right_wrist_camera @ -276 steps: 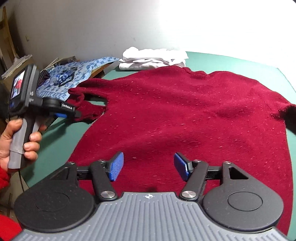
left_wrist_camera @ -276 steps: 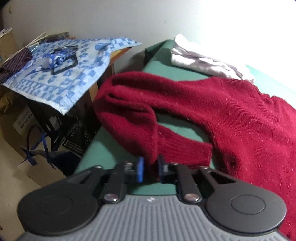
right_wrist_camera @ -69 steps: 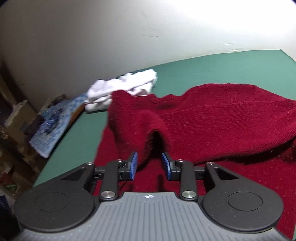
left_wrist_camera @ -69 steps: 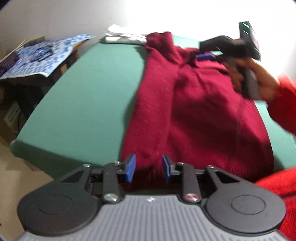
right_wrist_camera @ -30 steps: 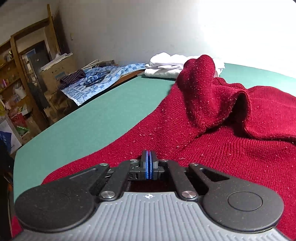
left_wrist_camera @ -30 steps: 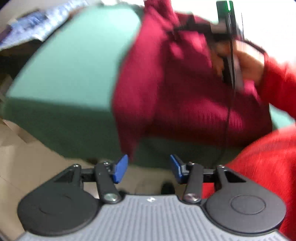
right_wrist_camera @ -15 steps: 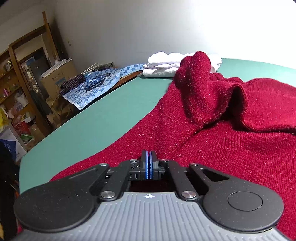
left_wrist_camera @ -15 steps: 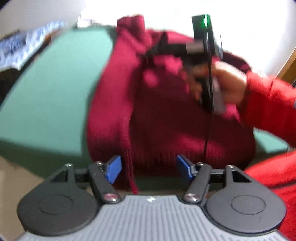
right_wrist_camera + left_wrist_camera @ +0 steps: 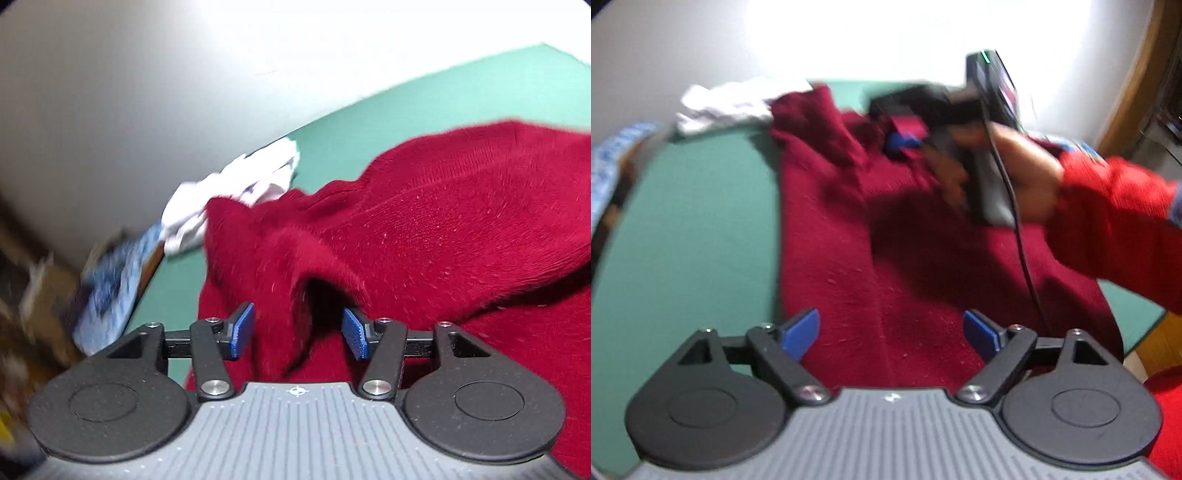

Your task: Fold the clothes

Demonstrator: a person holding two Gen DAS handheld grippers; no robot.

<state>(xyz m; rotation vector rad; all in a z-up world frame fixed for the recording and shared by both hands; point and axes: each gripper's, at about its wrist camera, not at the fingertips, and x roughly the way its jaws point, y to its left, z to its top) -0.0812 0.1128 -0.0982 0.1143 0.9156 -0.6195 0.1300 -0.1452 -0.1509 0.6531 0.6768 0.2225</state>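
The red sweater (image 9: pixel 916 266) lies lengthwise on the green table (image 9: pixel 683 236), one side folded over. The left tool (image 9: pixel 892 334) hovers at its near hem, fingers wide apart, gripping nothing. The right tool (image 9: pixel 297 332) gapes around a raised fold; through the blur, contact seems unlikely. White clothes (image 9: pixel 229 195) sit behind.
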